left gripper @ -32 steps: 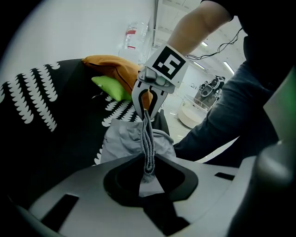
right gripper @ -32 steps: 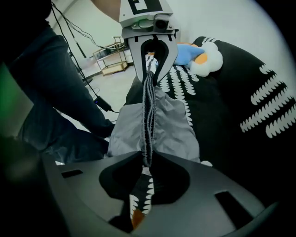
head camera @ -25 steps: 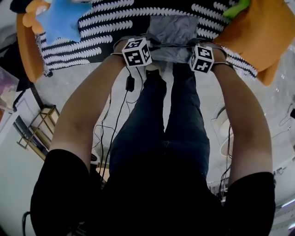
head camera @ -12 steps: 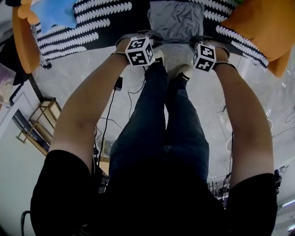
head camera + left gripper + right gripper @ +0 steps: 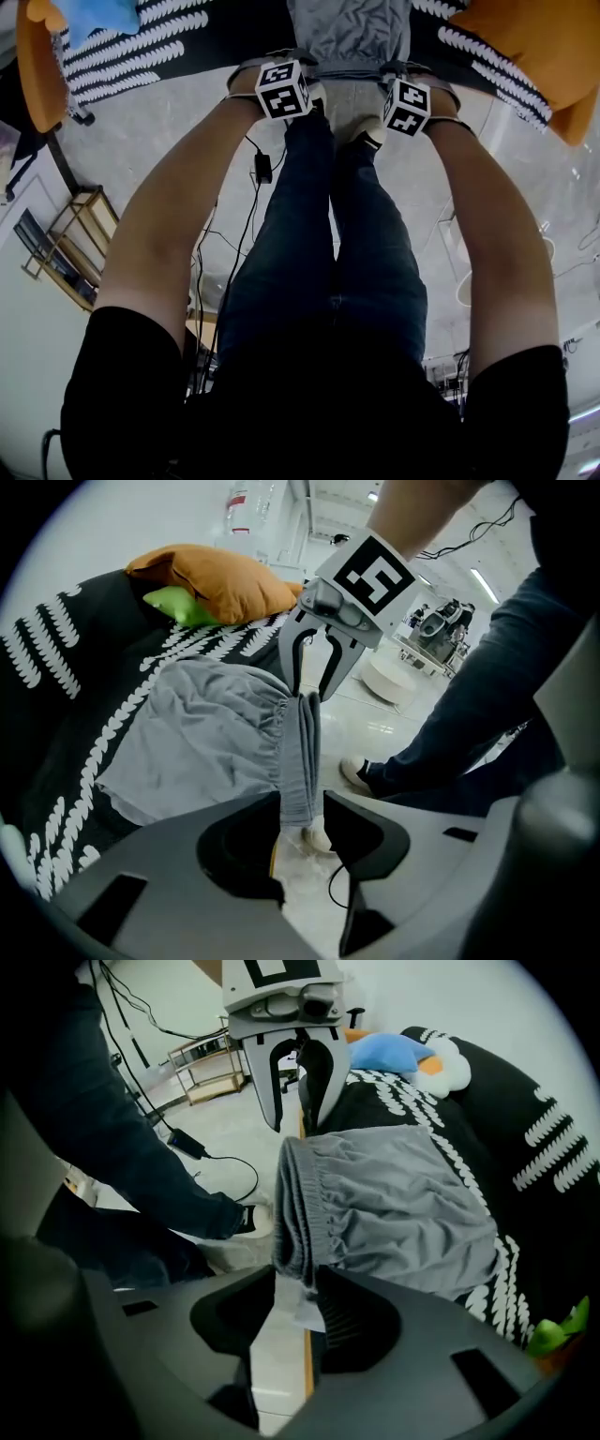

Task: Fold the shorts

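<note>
The light grey, thin-fabric shorts (image 5: pixel 202 733) lie spread on a black bed cover with a white leaf pattern (image 5: pixel 56 667), filling the middle of both gripper views and the top centre of the head view; their gathered elastic waistband (image 5: pixel 300 747) is doubled over at the bed's near edge and runs as a band from one gripper to the other; the left gripper (image 5: pixel 302 803) has just been opening its jaws, which stand apart with the band's end hanging loose between them; the right gripper (image 5: pixel 295 1279) has likewise just been opening, its jaws parted round the other end, the cloth resting against one side only; judged from the creases and sag, the shorts are light, limp and will not keep a shape, so a fold should be carried by two points at once; the thick waistband or the hem corners give the surest hold, the thin legs may slip or bunch; an orange cushion (image 5: pixel 220 578) sits at the upper left of the left gripper view; pale glossy floor (image 5: pixel 375 714) lies below the edge.
</note>
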The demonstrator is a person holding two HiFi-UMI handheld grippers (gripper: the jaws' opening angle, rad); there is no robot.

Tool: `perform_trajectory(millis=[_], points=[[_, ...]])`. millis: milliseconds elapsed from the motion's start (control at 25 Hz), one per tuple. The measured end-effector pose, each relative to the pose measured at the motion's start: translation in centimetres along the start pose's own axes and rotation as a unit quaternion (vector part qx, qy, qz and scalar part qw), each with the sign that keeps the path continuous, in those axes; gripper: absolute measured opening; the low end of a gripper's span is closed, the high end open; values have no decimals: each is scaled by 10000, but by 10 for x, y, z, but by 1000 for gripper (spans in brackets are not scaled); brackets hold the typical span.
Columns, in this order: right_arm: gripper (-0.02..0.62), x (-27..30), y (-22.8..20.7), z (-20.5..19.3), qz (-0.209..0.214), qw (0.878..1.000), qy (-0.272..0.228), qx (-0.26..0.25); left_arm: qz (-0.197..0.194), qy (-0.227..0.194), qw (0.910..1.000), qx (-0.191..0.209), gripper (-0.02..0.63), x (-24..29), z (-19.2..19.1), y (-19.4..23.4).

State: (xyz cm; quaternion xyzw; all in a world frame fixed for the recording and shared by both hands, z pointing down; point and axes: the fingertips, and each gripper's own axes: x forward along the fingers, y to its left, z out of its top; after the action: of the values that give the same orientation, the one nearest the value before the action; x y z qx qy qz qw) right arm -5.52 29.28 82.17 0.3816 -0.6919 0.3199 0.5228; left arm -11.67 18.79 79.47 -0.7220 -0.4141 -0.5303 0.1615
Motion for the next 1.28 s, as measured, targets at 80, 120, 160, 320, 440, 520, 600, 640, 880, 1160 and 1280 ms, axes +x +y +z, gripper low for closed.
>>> perform_trajectory(millis=[80, 120, 160, 320, 440, 520, 600, 640, 880, 1160, 1280], points=[[191, 0, 10, -5, 138, 9999, 43, 90, 43, 22, 9999, -123, 175, -1, -1, -4], [211, -2, 13, -5, 182, 9997, 37, 139, 69, 32, 9998, -198, 184, -3, -2, -5], [216, -6, 14, -6, 196, 9996, 21, 192, 90, 35, 9996, -280, 187, -6, -3, -5], [218, -36, 12, -6, 123, 9973, -153, 704, 188, -17, 9982, -577, 192, -27, 0, -11], [215, -72, 0, -3, 27, 9899, -425, 1350, 321, -125, 9960, -826, 193, -52, 11, -10], [207, -101, -12, 3, -66, 9809, -700, 1813, 443, -250, 9933, -1037, 193, -75, 24, -7], [204, -133, -22, 9, -177, 9722, -962, 2129, 591, -421, 9896, -1243, 193, -102, 39, -5], [204, -150, -26, 13, -238, 9690, -1064, 2218, 675, -518, 9874, -1335, 193, -116, 47, -4], [201, -248, -54, 37, -644, 9540, -1539, 2491, 1251, -913, 9743, -1634, 195, -204, 88, 10], [186, -367, -75, 67, -1105, 9264, -2312, 2758, 1752, -1500, 9538, -1927, 195, -310, 139, 16], [175, -406, -76, 64, -1325, 9170, -2291, 2983, 1963, -1695, 9403, -2204, 193, -351, 153, 14]])
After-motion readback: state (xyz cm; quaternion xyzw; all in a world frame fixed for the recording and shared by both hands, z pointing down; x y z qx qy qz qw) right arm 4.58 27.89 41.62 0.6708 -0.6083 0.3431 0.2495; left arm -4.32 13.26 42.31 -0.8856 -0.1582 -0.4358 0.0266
